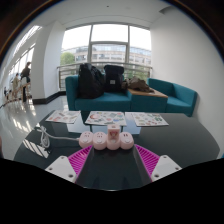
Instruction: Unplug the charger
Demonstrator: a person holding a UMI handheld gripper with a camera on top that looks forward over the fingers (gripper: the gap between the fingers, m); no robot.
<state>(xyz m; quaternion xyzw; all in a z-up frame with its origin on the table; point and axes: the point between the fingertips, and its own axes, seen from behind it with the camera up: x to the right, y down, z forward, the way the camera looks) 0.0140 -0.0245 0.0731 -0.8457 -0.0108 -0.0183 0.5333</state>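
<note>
A white power strip [106,141] with rounded white plugs lies crosswise on the dark table [170,140]. A white charger with a reddish top [113,132] sits in it, right of its middle. My gripper [112,152] is open. Its pink pads [86,160] stand either side of the strip, which lies between the fingertips and just ahead of them. I cannot tell whether the pads touch the strip.
A white cable [40,141] lies coiled on the table to the left. Printed sheets [105,118] lie further back. Beyond them is a teal sofa [175,97] with dark bags [93,80] on it, in front of large windows.
</note>
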